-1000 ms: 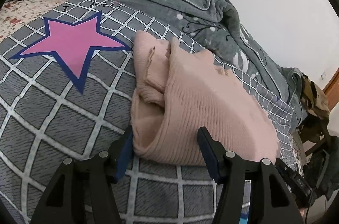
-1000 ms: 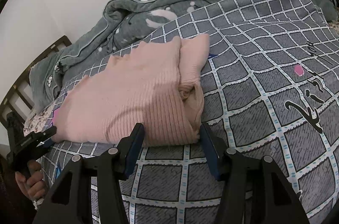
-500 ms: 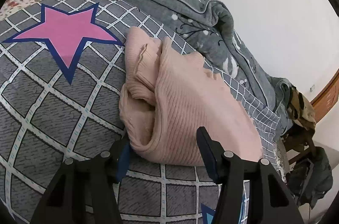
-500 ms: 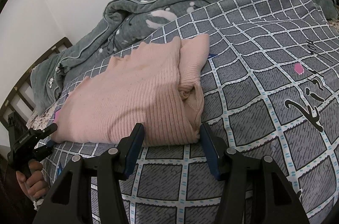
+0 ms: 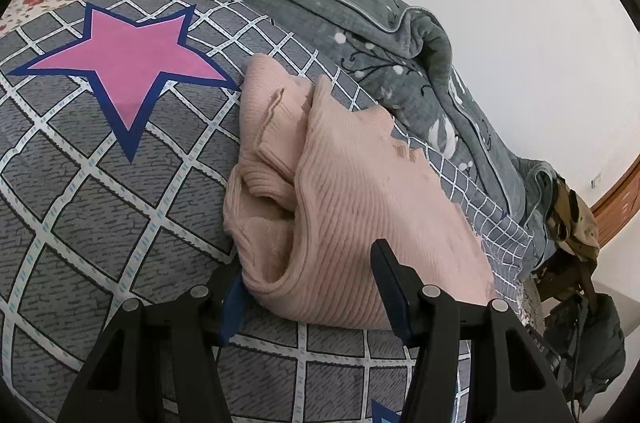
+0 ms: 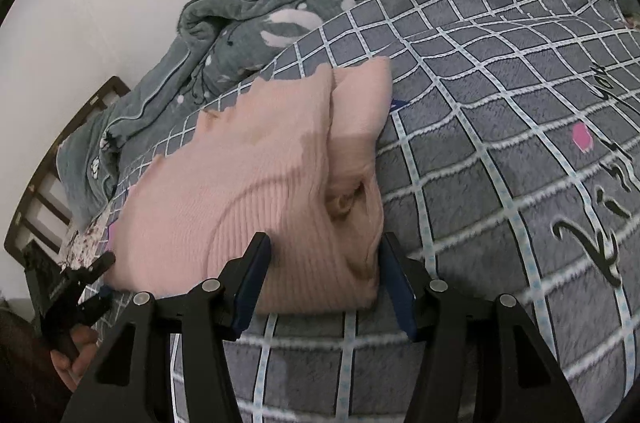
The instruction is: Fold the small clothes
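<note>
A folded pink ribbed knit garment (image 5: pixel 352 207) lies on the grey checked blanket (image 5: pixel 80 215); it also shows in the right wrist view (image 6: pixel 256 191). My left gripper (image 5: pixel 308 287) is open, its jaws on either side of the garment's near folded edge. My right gripper (image 6: pixel 324 271) is open, its jaws either side of the garment's opposite near edge. The left gripper also shows in the right wrist view (image 6: pixel 86 283), at the far left, held in a hand.
A pink star (image 5: pixel 124 59) is printed on the blanket left of the garment. A rumpled grey-green quilt (image 5: pixel 360 19) lies along the white wall behind. A wooden bed frame (image 6: pixel 52 159) and a chair with clothes (image 5: pixel 572 243) stand at the bed's end.
The left gripper drew back and shifted a little along the garment's edge, then came in closer. The right gripper stayed nearly still. Both stayed open.
</note>
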The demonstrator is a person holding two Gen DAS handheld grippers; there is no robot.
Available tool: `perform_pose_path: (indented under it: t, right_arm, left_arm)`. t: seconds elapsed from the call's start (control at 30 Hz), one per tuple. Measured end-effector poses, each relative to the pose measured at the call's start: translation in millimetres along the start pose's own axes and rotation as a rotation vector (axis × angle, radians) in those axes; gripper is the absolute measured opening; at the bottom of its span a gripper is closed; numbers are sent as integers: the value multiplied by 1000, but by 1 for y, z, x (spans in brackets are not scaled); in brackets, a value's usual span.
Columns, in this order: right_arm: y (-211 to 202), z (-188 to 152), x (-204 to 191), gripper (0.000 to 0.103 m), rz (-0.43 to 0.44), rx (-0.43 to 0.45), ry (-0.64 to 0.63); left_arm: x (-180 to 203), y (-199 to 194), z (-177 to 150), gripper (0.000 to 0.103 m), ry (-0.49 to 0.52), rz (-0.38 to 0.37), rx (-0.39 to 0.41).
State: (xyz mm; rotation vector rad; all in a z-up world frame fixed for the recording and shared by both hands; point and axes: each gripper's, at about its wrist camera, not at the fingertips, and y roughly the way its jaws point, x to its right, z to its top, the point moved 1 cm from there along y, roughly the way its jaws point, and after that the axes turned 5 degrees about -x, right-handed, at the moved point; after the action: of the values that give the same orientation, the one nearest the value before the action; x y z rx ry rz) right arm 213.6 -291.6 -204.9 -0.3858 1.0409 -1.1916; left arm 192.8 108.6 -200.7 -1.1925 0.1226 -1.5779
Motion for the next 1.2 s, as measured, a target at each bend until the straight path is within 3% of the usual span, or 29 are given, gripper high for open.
perform_pose_path:
  t: [0.2, 0.33, 0.47, 0.57, 0.63, 0.7, 0.77, 0.83, 1.2]
  right_arm:
    - [10, 8, -3, 56, -22, -5, -11]
    - [8, 3, -1, 36, 1, -19, -11]
    - [6, 1, 3, 35, 35, -15, 12]
    - [10, 2, 0, 36, 18, -15, -2]
    - [12, 3, -2, 36, 9, -18, -19]
    - [12, 3, -2, 30, 16, -21, -30]
    - [12, 4, 0, 16, 45, -28, -19]
    - [7, 5, 6, 13, 85, -20, 13]
    - [-29, -14, -6, 10, 80, 21, -15]
  left_arm:
    - [-4, -1, 4, 51, -12, -12, -5]
    - [-7, -2, 5, 47, -24, -17, -5]
    - [-6, 0, 5, 43, -21, 1, -3]
    - [-5, 4, 7, 31, -17, 25, -8]
    - [-7, 6, 8, 16, -30, 23, -19]
    - [-11, 6, 8, 13, -47, 22, -18]
    - [-10, 3, 9, 12, -36, 22, -10]
    - [-8, -4, 9, 11, -13, 23, 10]
    - [-13, -25, -6, 10, -41, -46, 15]
